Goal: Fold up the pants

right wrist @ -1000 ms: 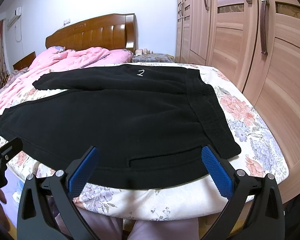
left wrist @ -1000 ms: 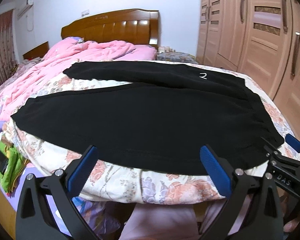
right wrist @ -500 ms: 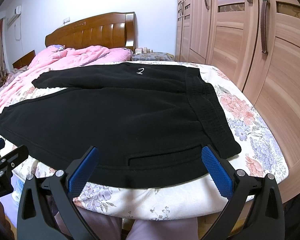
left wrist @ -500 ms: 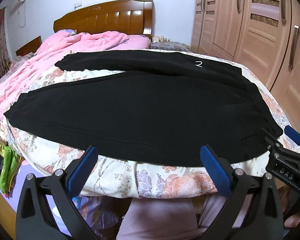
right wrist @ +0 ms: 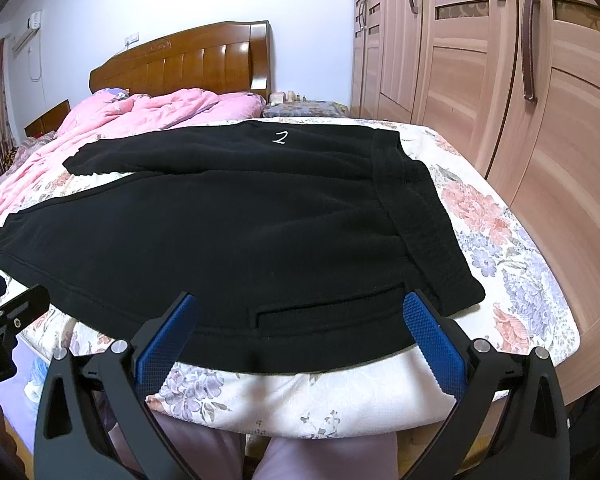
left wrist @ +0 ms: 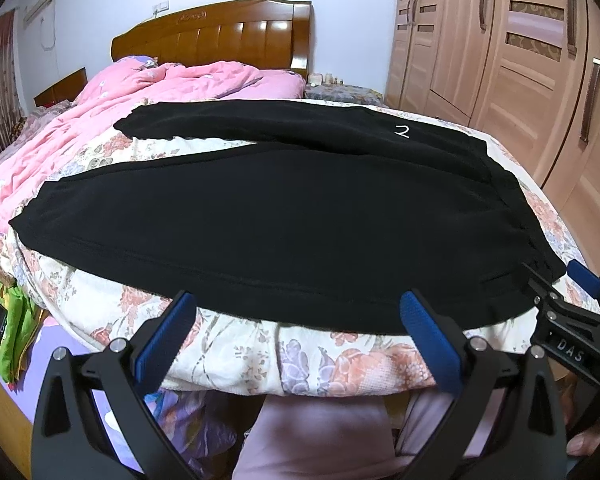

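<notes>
Inspecting the pants (left wrist: 284,216), we find them black, spread flat across the near half of the bed (left wrist: 340,364), waistband (right wrist: 416,216) to the right, legs running left, the far leg splayed off toward the pink quilt (left wrist: 100,120). We judge the fabric thick, soft and limp, light enough to lift by an edge, likely to sag between two holds and to cling to the sheet, not slide. The sound holds, in our view, are the near waistband corner on the right and the near leg's cuff on the left.

Both tools hover low at the near bed edge, pointing across it, clear of the cloth. The left gripper (left wrist: 296,320) has its fingers spread wide, nothing between them. The right gripper (right wrist: 298,320) is likewise spread and empty, facing the pocket slit (right wrist: 328,304) and waistband.
</notes>
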A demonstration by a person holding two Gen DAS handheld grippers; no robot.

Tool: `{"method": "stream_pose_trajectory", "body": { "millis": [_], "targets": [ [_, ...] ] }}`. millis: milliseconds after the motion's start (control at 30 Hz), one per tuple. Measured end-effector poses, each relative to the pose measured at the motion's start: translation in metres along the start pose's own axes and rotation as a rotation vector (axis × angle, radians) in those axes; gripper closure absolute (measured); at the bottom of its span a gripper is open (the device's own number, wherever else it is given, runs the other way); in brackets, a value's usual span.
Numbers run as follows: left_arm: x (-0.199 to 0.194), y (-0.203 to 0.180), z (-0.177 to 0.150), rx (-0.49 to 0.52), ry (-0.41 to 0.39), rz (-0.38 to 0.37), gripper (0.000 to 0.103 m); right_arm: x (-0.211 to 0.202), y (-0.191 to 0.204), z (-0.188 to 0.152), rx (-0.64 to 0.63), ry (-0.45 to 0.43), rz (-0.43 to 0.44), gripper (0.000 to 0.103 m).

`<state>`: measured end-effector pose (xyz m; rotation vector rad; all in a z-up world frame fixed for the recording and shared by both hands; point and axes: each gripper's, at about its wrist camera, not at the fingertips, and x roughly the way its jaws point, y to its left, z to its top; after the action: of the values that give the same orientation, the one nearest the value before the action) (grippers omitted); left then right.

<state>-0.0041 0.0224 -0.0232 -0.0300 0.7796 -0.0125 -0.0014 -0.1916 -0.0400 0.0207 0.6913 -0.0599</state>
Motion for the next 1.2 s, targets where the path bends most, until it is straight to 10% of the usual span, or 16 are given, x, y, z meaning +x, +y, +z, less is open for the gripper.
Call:
{"method": "stream_pose_trajectory", "body": {
  "millis": [1200],
  "targets": [
    [0.025,0.012,0.006,0.004,0.078,0.044,0.001,0.031,-0.001,0.006,-0.060,0.047,0.084,0.004]
  ]
}}
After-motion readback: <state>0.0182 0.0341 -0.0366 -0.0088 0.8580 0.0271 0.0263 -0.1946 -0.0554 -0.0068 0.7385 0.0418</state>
